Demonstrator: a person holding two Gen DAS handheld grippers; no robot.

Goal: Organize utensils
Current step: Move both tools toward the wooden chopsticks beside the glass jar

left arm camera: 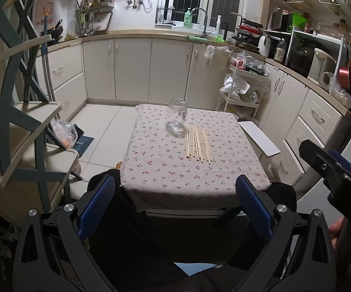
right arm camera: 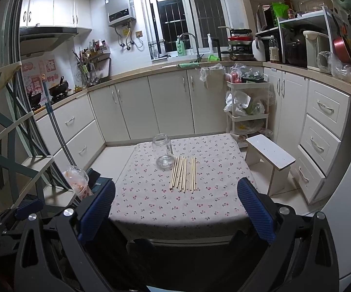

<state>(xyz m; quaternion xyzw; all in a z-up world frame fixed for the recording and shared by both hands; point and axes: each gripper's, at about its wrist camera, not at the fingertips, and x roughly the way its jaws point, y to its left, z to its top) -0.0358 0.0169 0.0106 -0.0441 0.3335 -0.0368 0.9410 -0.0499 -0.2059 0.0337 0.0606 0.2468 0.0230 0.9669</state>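
Our left tool (left arm camera: pixel 175 206) and right tool (right arm camera: pixel 175 209) both hang short of the bench (right arm camera: pixel 151 206) with their fingers spread wide and nothing between them. The chopsticks (right arm camera: pixel 183 174) lie side by side in a loose row on the cloth, just beside an upright empty glass jar (right arm camera: pixel 162 151). We judge the sticks light, stiff and thin, apt to roll, so we'd pinch one or two near the middle, and we'd treat the jar as fragile, slick and easily tipped.
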